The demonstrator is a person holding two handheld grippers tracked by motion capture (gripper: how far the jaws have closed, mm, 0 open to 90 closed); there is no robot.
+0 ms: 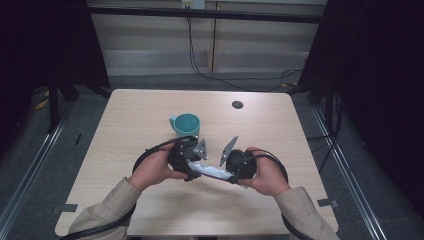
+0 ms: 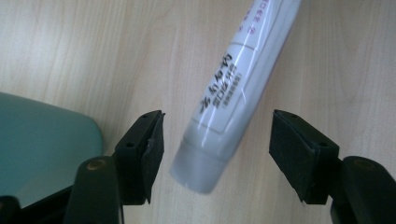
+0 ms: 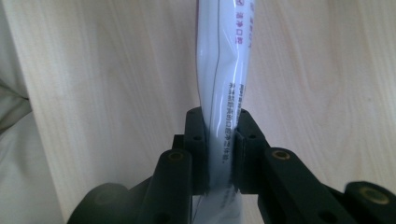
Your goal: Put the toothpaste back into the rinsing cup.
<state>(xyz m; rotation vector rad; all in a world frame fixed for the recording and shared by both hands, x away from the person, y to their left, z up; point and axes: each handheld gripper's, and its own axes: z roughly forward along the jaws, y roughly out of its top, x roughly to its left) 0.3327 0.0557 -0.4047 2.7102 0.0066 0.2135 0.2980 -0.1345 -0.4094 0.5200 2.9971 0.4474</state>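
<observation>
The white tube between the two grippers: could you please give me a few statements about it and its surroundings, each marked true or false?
1. The right gripper is shut on the white tube. True.
2. The left gripper has its pads pressed on the tube's cap. False: its jaws stand either side of the cap end with a gap on both sides.
3. A teal mug stands on the table beyond the hands. True.
4. The mug is red and lies on its side. False: it is teal and upright.
5. The tube carries printed lettering. True.
</observation>
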